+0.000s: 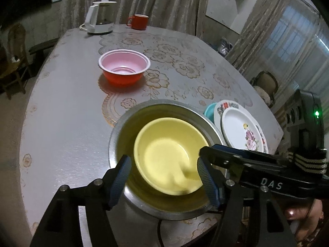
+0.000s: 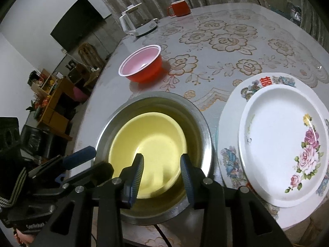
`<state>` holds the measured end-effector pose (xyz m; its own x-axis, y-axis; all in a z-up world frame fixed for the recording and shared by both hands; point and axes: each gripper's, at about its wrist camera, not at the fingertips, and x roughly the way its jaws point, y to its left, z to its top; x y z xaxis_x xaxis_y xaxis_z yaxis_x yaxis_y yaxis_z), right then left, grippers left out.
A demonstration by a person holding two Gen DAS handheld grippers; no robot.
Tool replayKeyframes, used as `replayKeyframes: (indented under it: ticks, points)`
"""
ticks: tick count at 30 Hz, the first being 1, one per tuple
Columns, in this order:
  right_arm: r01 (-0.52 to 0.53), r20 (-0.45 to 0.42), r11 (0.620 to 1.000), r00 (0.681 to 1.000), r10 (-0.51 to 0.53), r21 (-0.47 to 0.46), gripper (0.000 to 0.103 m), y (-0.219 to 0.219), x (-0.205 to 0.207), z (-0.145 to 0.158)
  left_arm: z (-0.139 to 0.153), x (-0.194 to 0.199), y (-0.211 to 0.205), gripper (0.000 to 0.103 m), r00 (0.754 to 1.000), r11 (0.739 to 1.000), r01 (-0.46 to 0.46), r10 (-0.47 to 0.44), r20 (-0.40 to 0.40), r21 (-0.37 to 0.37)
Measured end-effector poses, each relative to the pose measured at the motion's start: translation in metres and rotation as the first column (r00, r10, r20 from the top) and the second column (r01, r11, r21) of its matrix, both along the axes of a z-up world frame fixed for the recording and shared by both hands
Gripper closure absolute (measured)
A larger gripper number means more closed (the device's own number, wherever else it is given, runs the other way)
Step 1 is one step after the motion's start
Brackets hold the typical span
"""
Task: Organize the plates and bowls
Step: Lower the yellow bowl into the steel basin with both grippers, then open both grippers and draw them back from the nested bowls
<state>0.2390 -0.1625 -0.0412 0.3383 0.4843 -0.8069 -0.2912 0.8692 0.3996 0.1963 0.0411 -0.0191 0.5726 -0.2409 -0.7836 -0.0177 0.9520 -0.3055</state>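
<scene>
Table (image 2: 267,20) w/ steel bowl (image 2: 205,127), red bowl (image 2: 141,63), plates (image 2: 232,158), kettle (image 2: 135,24), mug (image 2: 178,8); maybe teal dish (image 1: 209,110).

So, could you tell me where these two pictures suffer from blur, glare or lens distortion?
Left wrist view: the yellow bowl is smeared by motion blur, the table edge bows with the fisheye, and the window at right is washed out. Right wrist view: the bowl's near side is blurred, while the white plate stays sharp; corners are dark.

Dull brushed-metal basin (image 2: 205,127), matt yellow plastic bowl (image 2: 152,144), glossy floral plates (image 2: 273,144), sheeny patterned tablecloth (image 2: 226,41).
</scene>
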Motion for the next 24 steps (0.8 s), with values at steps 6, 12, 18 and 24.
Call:
replayKeyframes:
  ticks: [6,12,18,24]
  points:
    - [0.022,0.059,1.0,0.998,-0.022,0.005,0.066,-0.008,-0.002,0.013,-0.001,0.001,0.008,0.026,1.0,0.999,-0.031,0.031,-0.006,-0.009]
    - [0.023,0.1,1.0,0.995,-0.023,-0.004,0.066,-0.01,-0.003,0.02,-0.002,0.002,0.008,0.021,0.999,0.999,-0.032,0.031,-0.02,-0.02]
    - [0.028,0.103,0.999,0.994,-0.027,-0.016,0.066,-0.013,0.0,0.017,-0.002,0.005,0.015,0.015,0.998,0.997,-0.048,0.046,-0.033,-0.056]
    - [0.036,0.096,0.999,0.995,-0.033,-0.026,0.066,-0.015,0.006,0.015,-0.001,0.014,0.024,0.015,0.997,0.993,-0.059,0.053,-0.059,-0.106]
